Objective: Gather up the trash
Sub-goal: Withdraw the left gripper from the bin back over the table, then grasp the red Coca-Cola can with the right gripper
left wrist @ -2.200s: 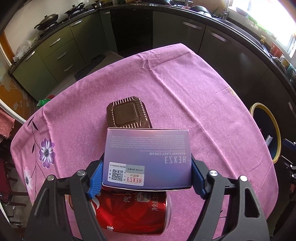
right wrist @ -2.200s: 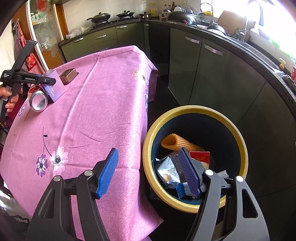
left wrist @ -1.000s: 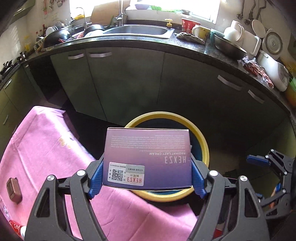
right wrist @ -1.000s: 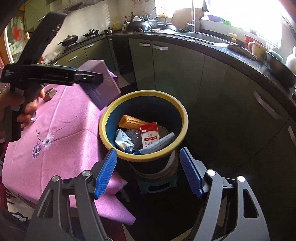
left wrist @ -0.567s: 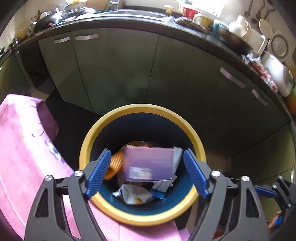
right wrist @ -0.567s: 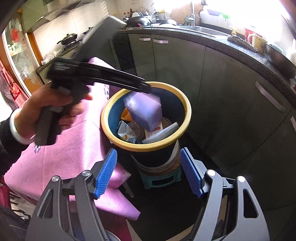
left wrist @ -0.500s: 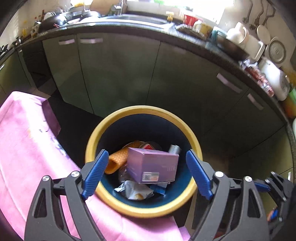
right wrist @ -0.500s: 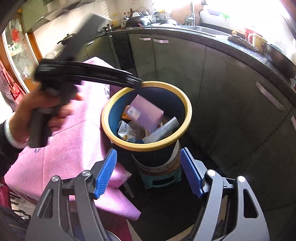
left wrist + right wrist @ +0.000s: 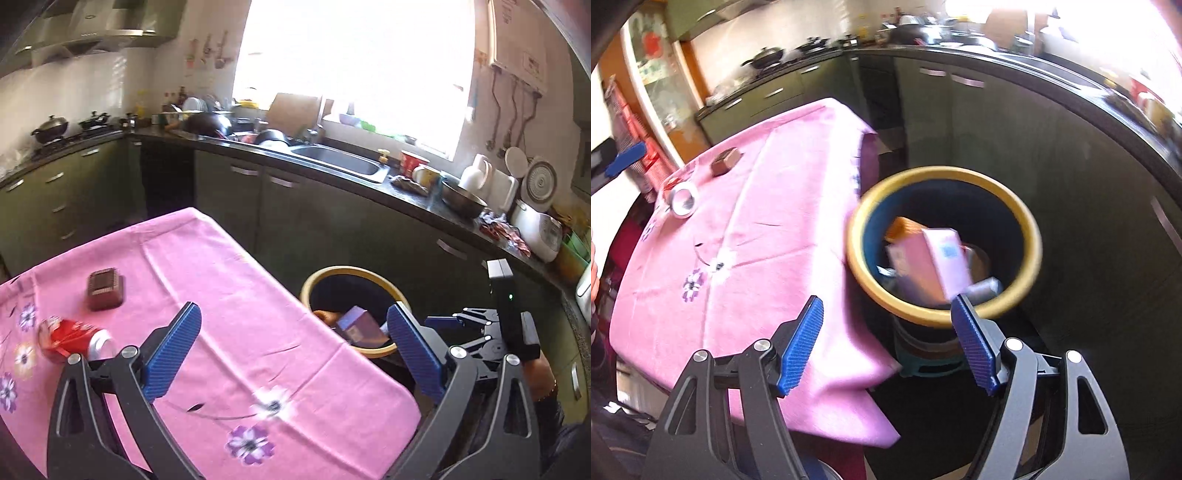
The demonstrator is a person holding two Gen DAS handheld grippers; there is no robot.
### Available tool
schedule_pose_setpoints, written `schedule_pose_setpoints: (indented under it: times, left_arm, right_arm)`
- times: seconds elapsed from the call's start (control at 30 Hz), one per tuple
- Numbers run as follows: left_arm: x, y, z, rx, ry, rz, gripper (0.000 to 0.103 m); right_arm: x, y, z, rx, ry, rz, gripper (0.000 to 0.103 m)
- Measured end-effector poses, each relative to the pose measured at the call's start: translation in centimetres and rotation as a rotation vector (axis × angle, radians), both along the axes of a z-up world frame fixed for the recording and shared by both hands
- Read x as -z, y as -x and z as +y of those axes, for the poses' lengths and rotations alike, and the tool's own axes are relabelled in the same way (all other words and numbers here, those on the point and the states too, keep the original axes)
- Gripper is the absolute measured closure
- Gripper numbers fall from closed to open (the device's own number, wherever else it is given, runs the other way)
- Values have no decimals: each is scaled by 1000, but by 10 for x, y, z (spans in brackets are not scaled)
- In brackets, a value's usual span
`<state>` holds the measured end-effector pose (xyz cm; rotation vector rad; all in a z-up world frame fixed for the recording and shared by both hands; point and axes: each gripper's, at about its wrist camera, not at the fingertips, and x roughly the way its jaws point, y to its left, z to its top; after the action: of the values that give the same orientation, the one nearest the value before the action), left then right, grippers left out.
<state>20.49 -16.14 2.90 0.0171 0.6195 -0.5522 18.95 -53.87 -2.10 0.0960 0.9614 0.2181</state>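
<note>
Left gripper [image 9: 293, 349]: we see its blue pads spread wide with nothing between them; half a second ago it pointed straight down into the bin, and now it looks across the pink tablecloth [image 9: 207, 295] toward the kitchen counter.
Right gripper [image 9: 886, 343]: we find its jaws parted and empty, as in every earlier frame; its view has swung so that the table and the bin share the picture.
Purple box [image 9: 936, 258]: 2.2 s ago we held it clamped in the left gripper above the table; now it lies tilted inside the bin on top of the other trash, beside an orange piece [image 9: 901, 227]. In the left view one corner of it [image 9: 360, 328] shows above the rim.
Yellow-rimmed bin [image 9: 1027, 221]: it stands on the floor just beside the table's edge, between the table and the dark cabinets.
Red can [image 9: 74, 338]: we see it lying on its side on the cloth, where it was 2.2 s ago.
Brown tray [image 9: 105, 288]: it sits on the cloth near the can, apart from it, unmoved.
Picture quality: both views are motion-blurred, the right one more so.
</note>
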Motion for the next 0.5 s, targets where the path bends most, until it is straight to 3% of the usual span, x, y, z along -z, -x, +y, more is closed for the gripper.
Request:
schedule_pose_setpoints:
  times: [0.27, 0.5]
  left_arm:
    - [19, 47, 123, -294, -20, 68, 7]
    - [40, 79, 201, -503, -44, 132, 7]
  right_arm:
    - [-23, -72, 99, -313, 16, 5, 29]
    - [-39, -130, 219, -622, -5, 102, 24]
